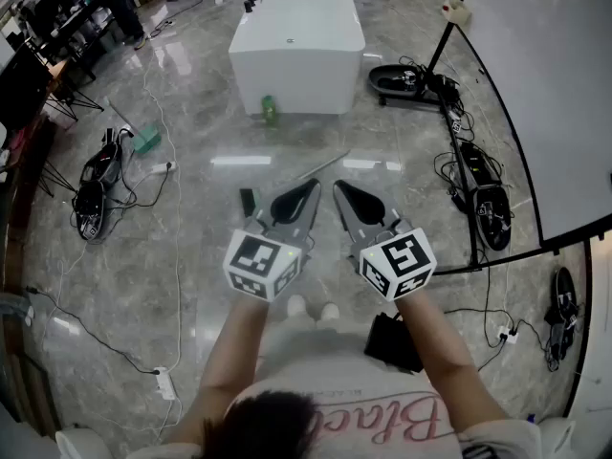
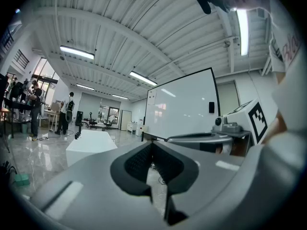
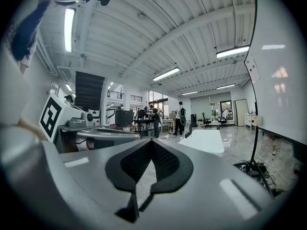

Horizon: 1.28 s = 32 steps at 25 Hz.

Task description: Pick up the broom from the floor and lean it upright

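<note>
The broom lies on the glossy floor ahead of me in the head view. Its thin handle (image 1: 325,164) runs diagonally, and a dark head end (image 1: 248,200) shows just left of my left gripper; the stretch between is hidden behind that gripper. My left gripper (image 1: 312,187) and right gripper (image 1: 341,187) are held side by side above the floor, pointing forward, well above the broom. Both are shut with nothing between the jaws. In the left gripper view the left gripper (image 2: 152,143) shows its tips meeting, and the right gripper (image 3: 152,141) looks the same in the right gripper view.
A long white block (image 1: 296,36) stands ahead with a green bottle (image 1: 270,109) at its near end. A whiteboard on a stand (image 1: 555,94) is at the right. Cables and black gear (image 1: 96,185) lie at the left. A black bag (image 1: 392,340) sits by my feet.
</note>
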Tool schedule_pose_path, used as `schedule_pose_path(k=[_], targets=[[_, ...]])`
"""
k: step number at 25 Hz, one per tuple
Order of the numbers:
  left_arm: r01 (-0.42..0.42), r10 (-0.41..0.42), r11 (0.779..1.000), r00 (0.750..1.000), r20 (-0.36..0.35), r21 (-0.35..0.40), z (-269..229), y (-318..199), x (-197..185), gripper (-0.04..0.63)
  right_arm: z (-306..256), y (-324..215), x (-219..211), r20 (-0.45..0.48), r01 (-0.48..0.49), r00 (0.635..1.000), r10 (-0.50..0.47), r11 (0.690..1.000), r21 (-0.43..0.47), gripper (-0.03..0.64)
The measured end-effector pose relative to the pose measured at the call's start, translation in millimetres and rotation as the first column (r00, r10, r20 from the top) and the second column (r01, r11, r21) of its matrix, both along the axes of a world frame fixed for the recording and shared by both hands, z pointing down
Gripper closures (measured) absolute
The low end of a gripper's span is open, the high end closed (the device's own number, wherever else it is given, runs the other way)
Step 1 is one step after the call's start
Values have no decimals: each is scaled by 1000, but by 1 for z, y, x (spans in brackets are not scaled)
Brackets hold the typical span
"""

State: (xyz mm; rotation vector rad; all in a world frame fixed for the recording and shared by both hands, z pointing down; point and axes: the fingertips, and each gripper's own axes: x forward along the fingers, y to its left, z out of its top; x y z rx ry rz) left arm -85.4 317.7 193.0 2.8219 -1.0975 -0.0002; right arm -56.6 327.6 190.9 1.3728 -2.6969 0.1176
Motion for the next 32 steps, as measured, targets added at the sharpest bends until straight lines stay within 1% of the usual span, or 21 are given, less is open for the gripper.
schedule_pose_path(k=[4,12,15,19,23,27,32], targets=[[-1,1,1000,1000,9,29,-8,-7,2,597,-5,-10,1,9,2,1000,-2,1000,17,617],[14,-14,999,1000,1,30,-9,-9,-6,597,-3,-10,-2,3,-4,1000,4,1000,14,617],[16,-16,1000,1000,-5,21,-7,-11,-12,597,-1,-11,-2,5,-20,1000,20,1000,8,617],[15,-15,1000,1000,-16,-2,3,-15,-20,597,2,-9,-6,42,0,999,-1,1000,2,615],[6,-6,1000,1000,-23,-15,7,-21,-29,597,12,-13,-13,16,-21,1000,22,1000,-16,615],[-15,15,1000,1000,-18,-20,12,-24,-38,597,20,-13,-20,18,-45,999,46,999,-29,615],[-34,33,999,999,-20,-32,16,-31,-44,597,29,-15,-22,-2,-67,998,67,997,-45,615]])
